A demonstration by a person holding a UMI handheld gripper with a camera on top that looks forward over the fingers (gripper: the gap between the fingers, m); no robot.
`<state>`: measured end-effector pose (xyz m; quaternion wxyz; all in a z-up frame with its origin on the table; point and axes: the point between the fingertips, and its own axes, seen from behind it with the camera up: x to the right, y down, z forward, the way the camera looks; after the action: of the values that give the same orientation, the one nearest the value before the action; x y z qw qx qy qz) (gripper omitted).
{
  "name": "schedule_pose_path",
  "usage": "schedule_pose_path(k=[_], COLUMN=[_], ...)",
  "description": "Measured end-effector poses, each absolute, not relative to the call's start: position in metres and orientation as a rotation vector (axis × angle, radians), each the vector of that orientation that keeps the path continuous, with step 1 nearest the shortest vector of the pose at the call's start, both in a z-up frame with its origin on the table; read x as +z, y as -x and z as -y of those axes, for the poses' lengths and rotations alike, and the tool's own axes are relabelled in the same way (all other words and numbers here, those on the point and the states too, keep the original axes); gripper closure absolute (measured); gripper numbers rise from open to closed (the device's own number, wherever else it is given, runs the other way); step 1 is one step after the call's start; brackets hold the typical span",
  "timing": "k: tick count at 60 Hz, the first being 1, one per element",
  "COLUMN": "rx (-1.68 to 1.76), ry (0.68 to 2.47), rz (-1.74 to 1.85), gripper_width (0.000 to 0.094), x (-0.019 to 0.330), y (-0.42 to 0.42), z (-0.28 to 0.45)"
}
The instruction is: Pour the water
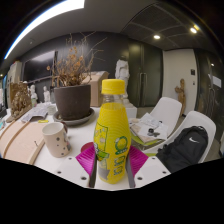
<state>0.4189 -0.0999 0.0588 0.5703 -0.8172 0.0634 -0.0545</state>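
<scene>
Bottle [112, 122], yellow with an orange cap, stands upright between my gripper [111, 160] fingers, both pink pads pressed against its base, so I have it clamped. A dotted mug [56, 139] sits on the white table [62, 170] to one side, with a potted plant [72, 92] behind it. A black bag [184, 150] lies opposite.

- Bottle [113, 125]: clear glossy plastic, yellow liquid inside, smooth yellow plastic cap, shiny printed label.
- Pads [87, 157]: matt magenta, rubbery-looking.
- Table [60, 166]: smooth white top, slight sheen.
- Mug [56, 139]: glazed ceramic, pale, speckled.
- Pot [72, 101]: dark, matt; holds dry, brittle stems.
- Bag [186, 150]: black cloth, dull.
- Chairs [166, 110]: white, smooth moulded plastic.
</scene>
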Motion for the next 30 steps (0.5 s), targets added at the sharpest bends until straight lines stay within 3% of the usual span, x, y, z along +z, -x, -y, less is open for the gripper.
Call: schedule_pose_path(k=[10,17,30], rx=[-0.165,-0.234,-0.562], ry=[1.942,1.959,1.892], rz=[-0.138,-0.085,0.194], gripper_width=[0.0638,0.0642,0.0643], x=[0.058,0.066,0.123], y=[-0.421,-0.423,-0.436], z=[0.097,0.096,0.070])
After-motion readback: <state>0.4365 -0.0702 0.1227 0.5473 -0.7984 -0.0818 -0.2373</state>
